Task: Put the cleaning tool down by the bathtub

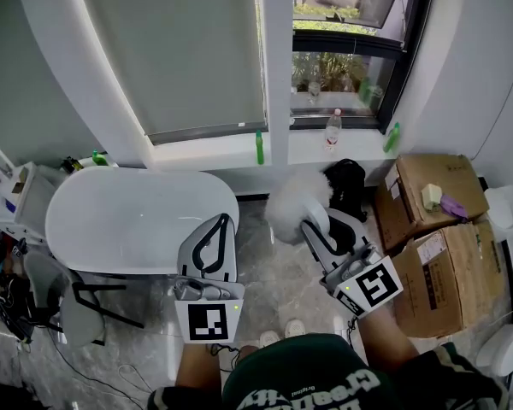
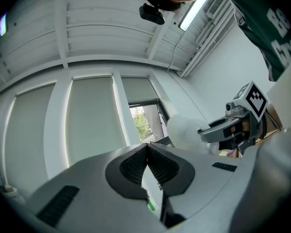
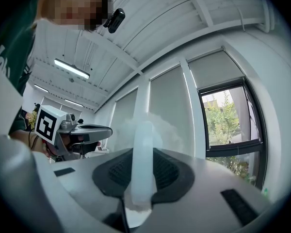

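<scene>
Closest in, both claws stick out roughly level in front of the person. The right claw (image 1: 316, 222) is clamped on the cleaning tool (image 1: 292, 202). In the right gripper view its pale, see-through handle (image 3: 143, 154) stands upright between the pads, with both pressing on it. In the head view the fluffy head pokes out past the claw tip towards 11 o'clock, up off the floor (image 1: 278, 280). It's a white cloud-like puff, duster style, on a milky plastic stick. The left claw (image 1: 223, 222) is closed up with nothing in it, and its pads (image 2: 136, 165) meet at the tips in its own view

The bathtub (image 1: 137, 220) is a white oval at 9 o'clock of the left claw, and that claw's tip overlaps the tub's right end in the head view. The puff sits just off the tub's 3 o'clock end, near but not touching

At 3 o'clock of the right claw are two cardboard boxes. The farther box (image 1: 419, 173) has a small pale thing (image 1: 431, 196) and a purple thing (image 1: 453, 205) lying on top. The nearer box (image 1: 453, 272) looks shut, and I can't tell what's inside either one. A black bag (image 1: 346, 182) sits behind the puff at 1 o'clock

Furthest out, the windowsill (image 1: 205, 154) holds a green bottle (image 1: 259, 148), a clear bottle (image 1: 332, 129) with a red cap, and a second green bottle (image 1: 393, 137)
</scene>
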### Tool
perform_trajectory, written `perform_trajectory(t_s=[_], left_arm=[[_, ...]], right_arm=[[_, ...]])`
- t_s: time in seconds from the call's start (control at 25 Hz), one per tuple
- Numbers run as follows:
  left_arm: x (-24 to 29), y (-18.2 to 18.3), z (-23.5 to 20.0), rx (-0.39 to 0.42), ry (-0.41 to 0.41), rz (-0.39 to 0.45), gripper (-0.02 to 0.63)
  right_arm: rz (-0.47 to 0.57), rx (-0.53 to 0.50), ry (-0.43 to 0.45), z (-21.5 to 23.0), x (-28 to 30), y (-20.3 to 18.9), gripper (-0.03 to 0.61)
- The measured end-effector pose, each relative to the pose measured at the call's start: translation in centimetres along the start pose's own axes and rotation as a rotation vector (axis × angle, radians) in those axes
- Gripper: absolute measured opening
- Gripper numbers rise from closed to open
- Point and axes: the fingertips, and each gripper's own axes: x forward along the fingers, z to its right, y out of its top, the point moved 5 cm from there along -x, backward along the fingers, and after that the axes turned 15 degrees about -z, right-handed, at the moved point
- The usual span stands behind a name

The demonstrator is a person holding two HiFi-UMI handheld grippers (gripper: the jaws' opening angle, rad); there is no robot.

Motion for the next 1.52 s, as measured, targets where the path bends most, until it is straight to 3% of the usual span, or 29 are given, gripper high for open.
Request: perform_trajectory(t_s=[0.36,0.64,1.12,1.52], left_arm=[[0.5,-0.1,0.1,-0.071,-0.002,-0.026,0.009],[0.6,0.2,0.5,-0.025,-0.002,-0.034,0.009],[1.4,0.7,2.2,-0.066,0.007,-0.028,0.009],[1.3,1.5,4.8,-0.048,0.006,-0.028,0.009]], right_arm=[[-0.008,0.008,-0.005,0.4,-0.1,-0.2,0.092],[-0.012,0.017,-0.008,0.8,-0.6,-0.6,0.092],[-0.007,0.020,-0.004,2.2,-2.0,-1.6,0.092],[0.003,0.027,0.001,3.3,-4.1,-2.4,0.094]])
